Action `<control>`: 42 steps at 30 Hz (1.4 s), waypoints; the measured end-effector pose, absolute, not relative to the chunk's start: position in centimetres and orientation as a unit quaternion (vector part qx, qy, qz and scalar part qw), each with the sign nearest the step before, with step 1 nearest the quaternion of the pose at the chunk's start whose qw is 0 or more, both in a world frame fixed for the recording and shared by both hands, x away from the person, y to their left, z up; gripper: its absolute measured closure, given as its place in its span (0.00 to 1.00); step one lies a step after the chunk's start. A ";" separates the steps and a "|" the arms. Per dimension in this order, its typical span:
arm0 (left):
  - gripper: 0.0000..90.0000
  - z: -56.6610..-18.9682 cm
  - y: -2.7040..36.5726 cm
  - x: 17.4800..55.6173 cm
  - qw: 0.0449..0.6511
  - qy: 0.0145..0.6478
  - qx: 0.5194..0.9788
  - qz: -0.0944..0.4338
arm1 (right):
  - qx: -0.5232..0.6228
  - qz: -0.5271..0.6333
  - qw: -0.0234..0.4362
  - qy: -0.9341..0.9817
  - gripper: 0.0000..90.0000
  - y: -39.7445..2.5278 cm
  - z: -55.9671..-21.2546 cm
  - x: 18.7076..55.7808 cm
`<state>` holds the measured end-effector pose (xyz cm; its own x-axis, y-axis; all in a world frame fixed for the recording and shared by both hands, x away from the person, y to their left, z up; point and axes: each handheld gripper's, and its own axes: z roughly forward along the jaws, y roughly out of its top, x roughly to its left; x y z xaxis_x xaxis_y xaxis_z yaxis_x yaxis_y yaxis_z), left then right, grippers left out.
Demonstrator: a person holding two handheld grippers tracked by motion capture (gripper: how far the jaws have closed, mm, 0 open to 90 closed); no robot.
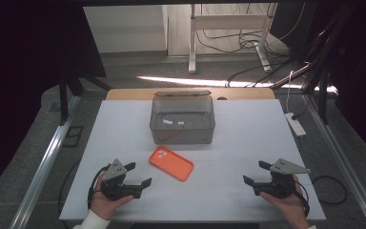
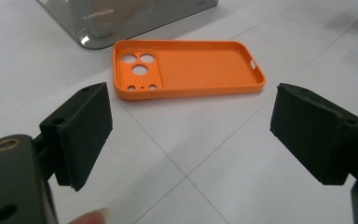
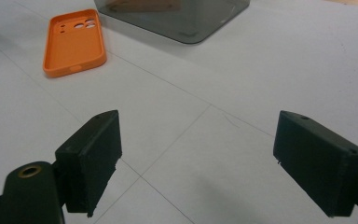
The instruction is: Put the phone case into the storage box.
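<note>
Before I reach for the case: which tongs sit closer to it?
The left tongs; the orange phone case lies just ahead of them, while the right tongs sit farther away.

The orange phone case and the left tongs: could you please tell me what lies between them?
Nothing: in the left gripper view, only bare white table separates the open left tongs from the orange phone case.

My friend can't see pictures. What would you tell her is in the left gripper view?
An orange phone case lies on a white table with its hollow inside facing up and its camera holes at the left end. The left claw is open just in front of it, one black jaw at each side, touching nothing. The corner of a clear grey plastic box sits behind the case.
</note>
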<state>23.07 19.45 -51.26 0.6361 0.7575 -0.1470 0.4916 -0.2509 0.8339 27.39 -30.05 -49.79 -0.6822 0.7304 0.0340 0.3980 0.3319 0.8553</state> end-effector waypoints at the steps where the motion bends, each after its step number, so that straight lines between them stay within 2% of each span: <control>1: 0.15 -51.2 19.4 23.0 0.462 0.402 0.777 0.146 | 0.355 0.455 0.181 0.796 0.18 -30.1 -49.8 27.4; 42: 0.15 -51.2 20.4 23.4 0.453 0.412 0.769 0.182 | 0.356 0.449 0.170 0.802 0.18 -29.5 -50.1 27.9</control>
<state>23.38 20.37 -51.23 0.5938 0.7993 -0.0928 0.4696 -0.2506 0.8466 27.94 -29.51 -50.11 -0.6885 0.7238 0.0462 0.4181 0.3440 0.8408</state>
